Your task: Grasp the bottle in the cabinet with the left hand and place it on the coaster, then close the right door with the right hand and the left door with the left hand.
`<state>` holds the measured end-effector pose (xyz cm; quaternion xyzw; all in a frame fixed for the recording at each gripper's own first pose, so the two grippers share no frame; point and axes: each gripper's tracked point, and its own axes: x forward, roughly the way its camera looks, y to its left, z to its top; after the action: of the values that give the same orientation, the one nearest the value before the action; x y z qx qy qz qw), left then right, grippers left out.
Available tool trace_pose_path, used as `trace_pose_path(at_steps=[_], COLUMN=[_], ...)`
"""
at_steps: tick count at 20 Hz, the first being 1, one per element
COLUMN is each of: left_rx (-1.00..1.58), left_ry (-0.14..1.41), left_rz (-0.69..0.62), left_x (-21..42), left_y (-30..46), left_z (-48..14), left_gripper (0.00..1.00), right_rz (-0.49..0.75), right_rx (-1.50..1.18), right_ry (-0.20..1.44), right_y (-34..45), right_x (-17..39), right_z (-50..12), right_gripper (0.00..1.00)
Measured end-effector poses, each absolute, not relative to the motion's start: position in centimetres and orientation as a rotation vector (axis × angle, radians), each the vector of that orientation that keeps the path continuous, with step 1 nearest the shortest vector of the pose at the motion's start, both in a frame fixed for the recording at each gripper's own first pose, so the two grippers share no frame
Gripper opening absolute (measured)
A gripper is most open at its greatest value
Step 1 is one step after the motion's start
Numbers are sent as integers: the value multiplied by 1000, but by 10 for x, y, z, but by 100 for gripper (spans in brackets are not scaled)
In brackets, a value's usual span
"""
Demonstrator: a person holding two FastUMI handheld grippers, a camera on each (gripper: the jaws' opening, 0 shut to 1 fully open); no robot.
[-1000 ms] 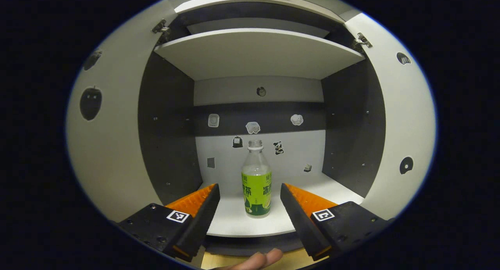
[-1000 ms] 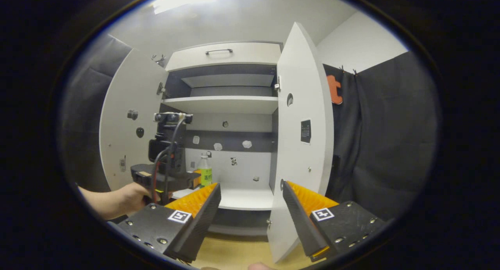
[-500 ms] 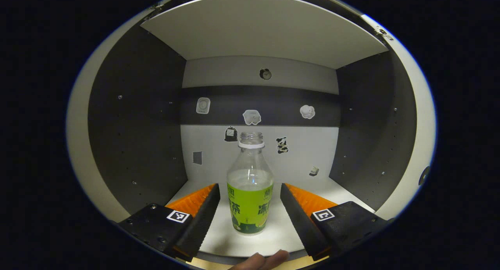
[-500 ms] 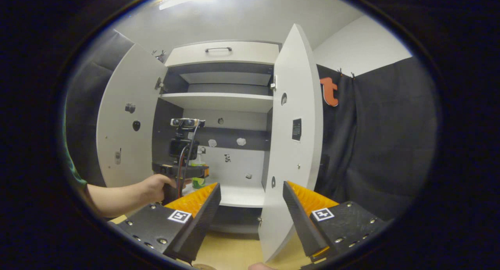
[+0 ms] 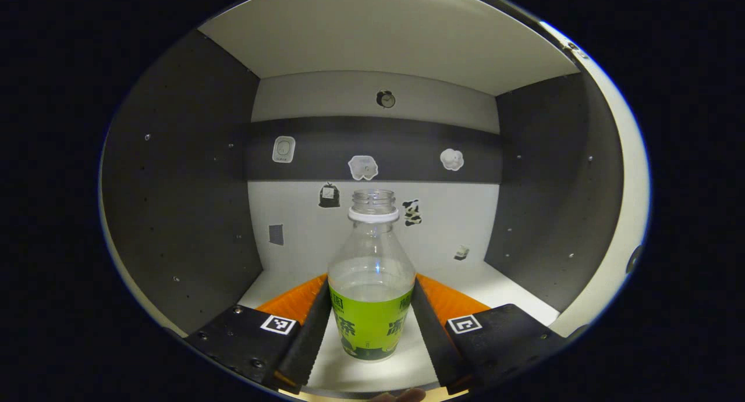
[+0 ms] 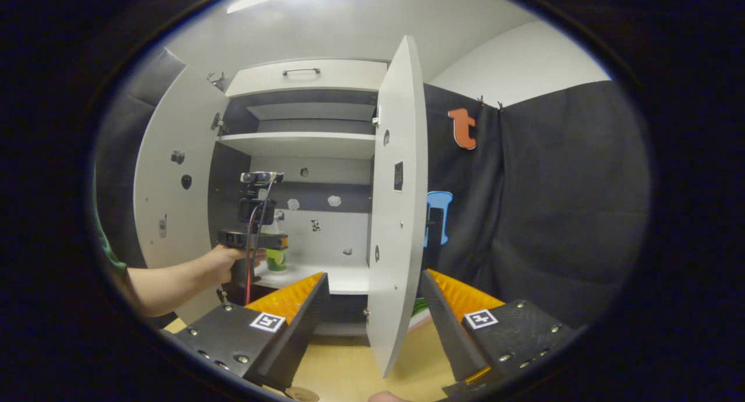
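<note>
Both left gripper (image 5: 371,323) jaws now flank bottle (image 5: 371,291) closer.

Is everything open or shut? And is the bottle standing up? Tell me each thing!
bottle, standing upright on the floor of the cabinet, no cap
left gripper, fingers either side of the bottle; squeezing or not, can't tell
right gripper, open, holding nothing
left door, wide open
right door, wide open
</note>
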<state>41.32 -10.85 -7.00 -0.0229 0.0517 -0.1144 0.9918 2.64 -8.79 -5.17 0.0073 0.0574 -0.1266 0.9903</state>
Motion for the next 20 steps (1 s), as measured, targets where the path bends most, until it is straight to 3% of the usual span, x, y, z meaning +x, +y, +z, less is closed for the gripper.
trace_pose_path(at_steps=[20], left_rx=[-23], left_ry=[-15], left_rz=[-310], left_x=[145], left_y=[-93], left_z=[7], left_gripper=[79], right_rz=[-136], right_rx=[104], right_ry=[41], right_y=[-76], right_x=[-51], right_z=[-15], right_gripper=[96])
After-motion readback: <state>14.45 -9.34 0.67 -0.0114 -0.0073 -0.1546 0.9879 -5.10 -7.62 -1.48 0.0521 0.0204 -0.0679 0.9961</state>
